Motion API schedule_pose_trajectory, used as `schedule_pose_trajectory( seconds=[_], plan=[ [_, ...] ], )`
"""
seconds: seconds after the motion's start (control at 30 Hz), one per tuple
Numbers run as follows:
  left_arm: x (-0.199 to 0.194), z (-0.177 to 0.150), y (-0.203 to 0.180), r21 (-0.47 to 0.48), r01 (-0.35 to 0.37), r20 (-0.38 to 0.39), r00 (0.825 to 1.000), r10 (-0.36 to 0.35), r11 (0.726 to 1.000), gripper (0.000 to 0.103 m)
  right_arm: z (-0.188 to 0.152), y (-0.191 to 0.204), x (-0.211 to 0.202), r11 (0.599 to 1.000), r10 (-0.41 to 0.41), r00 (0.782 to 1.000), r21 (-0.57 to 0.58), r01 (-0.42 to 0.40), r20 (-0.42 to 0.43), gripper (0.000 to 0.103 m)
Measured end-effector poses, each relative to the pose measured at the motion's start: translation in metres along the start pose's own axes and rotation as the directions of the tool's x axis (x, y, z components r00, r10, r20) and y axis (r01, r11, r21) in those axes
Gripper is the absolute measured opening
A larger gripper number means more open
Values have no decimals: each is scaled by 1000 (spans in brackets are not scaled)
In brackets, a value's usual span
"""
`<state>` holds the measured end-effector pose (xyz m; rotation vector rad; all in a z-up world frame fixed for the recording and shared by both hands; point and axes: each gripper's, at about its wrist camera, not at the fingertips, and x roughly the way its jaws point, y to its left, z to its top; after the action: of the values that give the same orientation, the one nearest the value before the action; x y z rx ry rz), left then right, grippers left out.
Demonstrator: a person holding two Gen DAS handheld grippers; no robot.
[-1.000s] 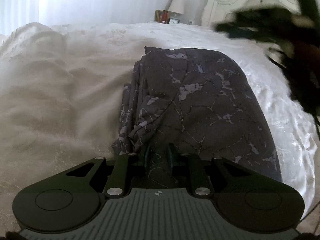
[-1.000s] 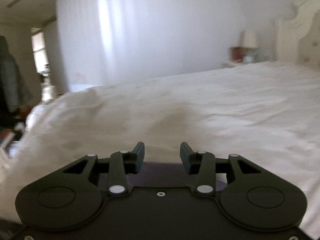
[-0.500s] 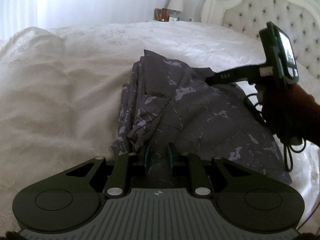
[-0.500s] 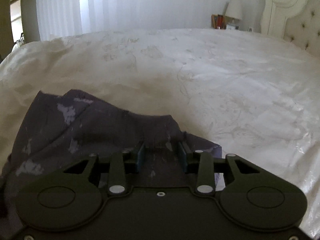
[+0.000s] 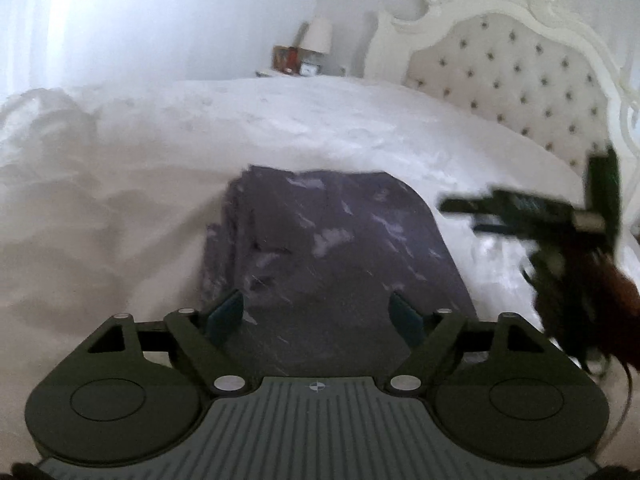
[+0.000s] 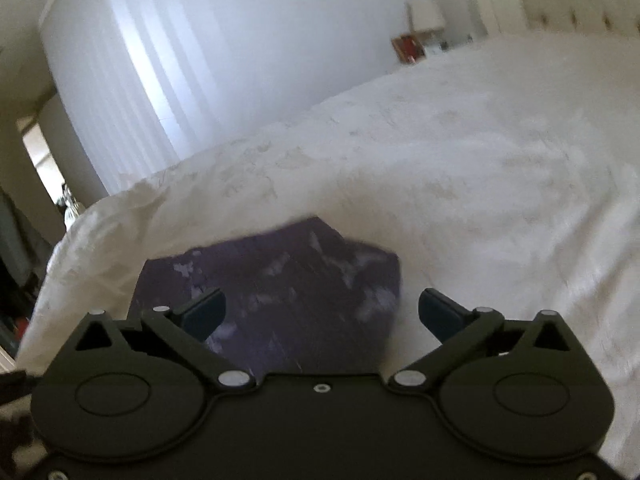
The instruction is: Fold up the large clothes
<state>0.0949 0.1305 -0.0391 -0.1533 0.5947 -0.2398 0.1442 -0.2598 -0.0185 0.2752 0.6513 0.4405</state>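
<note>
White bedding covers the bed (image 5: 120, 200), and the folded dark garment (image 5: 336, 256) lies on it, long axis running away from the person. At its near end the left gripper (image 5: 316, 314) has just been opening; its fingers (image 5: 226, 312) stand apart with nothing pinched. The right gripper (image 6: 322, 314), over the cloth's right edge, has also just spread wide and holds nothing. Both sit equally near.

This is a bedroom in a home. A wide bed (image 5: 280, 128) with white cover fills the middle; a tufted cream headboard (image 5: 512, 76) stands at two o'clock, a small lamp (image 5: 320, 36) at twelve, bright curtains (image 6: 132, 92) at ten.
</note>
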Motion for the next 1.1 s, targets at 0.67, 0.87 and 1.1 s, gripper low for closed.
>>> schedule_pose_trajectory(
  seconds=[0.67,0.87,1.1],
  plan=[
    [86,-7,72,-323,152,-323,910,-260,934,102,-40,-23,79,897,346,933,325,-299,-98,103],
    [91,-1,68,-370,241,-290,888,-358,897,99,-33,-8,64,940,270,954,252,-231,-133,68],
    [105,18,15,-362,370,-224,857,-465,856,99,-4,-4,10,978,204,973,72,-197,-108,62]
  ],
)
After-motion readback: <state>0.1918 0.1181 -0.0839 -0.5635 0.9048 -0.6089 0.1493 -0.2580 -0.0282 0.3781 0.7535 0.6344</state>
